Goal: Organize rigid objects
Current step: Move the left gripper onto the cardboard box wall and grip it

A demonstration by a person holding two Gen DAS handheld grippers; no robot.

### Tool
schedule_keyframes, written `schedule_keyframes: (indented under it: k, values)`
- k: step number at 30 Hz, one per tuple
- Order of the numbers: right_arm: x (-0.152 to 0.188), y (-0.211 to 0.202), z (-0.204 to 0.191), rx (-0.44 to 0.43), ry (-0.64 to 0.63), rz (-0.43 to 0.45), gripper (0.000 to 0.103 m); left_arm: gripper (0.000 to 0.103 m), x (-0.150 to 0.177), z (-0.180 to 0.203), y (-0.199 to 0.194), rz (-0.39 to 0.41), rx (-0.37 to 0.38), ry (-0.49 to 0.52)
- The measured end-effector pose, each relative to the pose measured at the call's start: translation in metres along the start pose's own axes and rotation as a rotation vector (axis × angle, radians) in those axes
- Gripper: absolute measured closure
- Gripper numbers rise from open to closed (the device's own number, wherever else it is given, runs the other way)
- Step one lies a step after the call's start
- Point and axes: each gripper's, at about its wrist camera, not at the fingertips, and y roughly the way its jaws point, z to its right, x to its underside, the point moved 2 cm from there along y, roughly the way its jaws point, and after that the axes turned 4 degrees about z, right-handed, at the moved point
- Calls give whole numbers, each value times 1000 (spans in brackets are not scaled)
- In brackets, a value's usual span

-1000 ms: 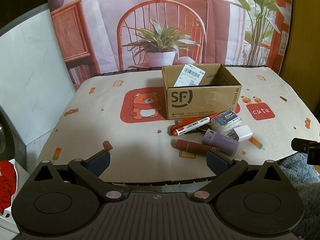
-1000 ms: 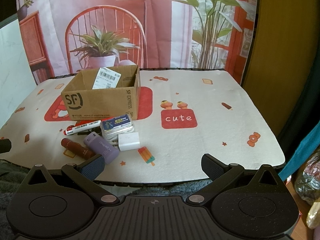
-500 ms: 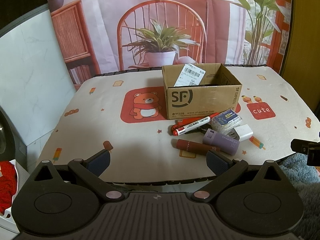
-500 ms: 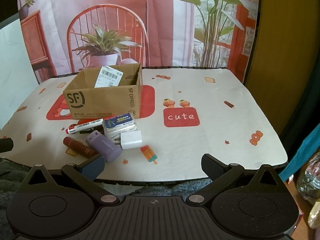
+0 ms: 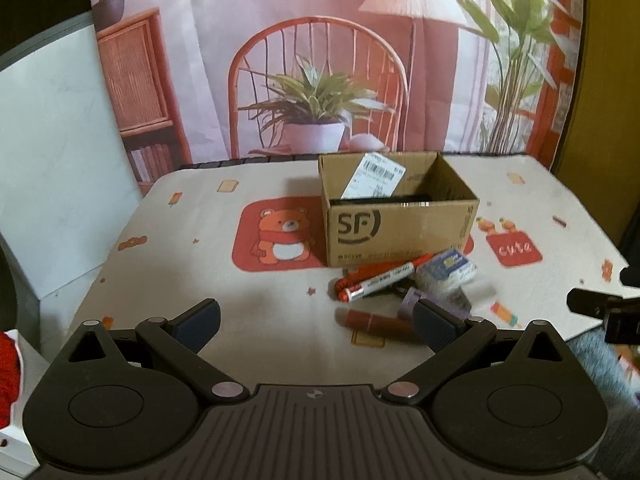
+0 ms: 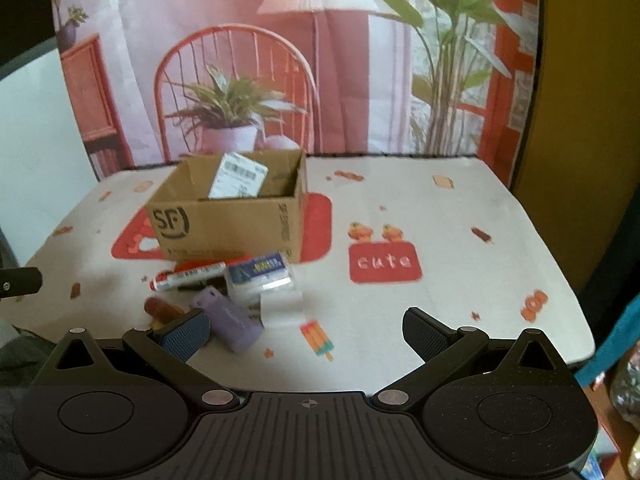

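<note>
Backdrop (image 5: pixel 320 60): printed cloth across frame top, showing chair, potted plant, lamp | Wall (image 5: pixel 52 168): pale panel, left | Table (image 5: pixel 180 264): cream cartoon-print cover, centre | Wall (image 6: pixel 568 120): ochre, right

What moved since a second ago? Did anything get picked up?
Both hand-held grippers came closer to the pile; nothing was picked up. The left hand-held gripper and right hand-held gripper stayed open and empty. The cardboard box, white marker and purple tube stayed where they were.
</note>
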Motion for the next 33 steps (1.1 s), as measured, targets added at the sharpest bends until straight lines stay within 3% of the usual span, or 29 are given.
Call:
schedule_keyframes:
  k: [3,8,15,33]
  values:
    - [-6,1,0,-45,7,57,0,0,-6,-4,5,23,20,-30]
    - [-19,11,-3,-46,-20,93,0,0,-17,-6,16,55,33,-57]
    - [-32,37,-6,-71,-24,56,0,0,-33,-3,35,86,0,-27]
    - [-29,99,-17,34,-84,44,0,3,-55,-9,105,58,8,-72]
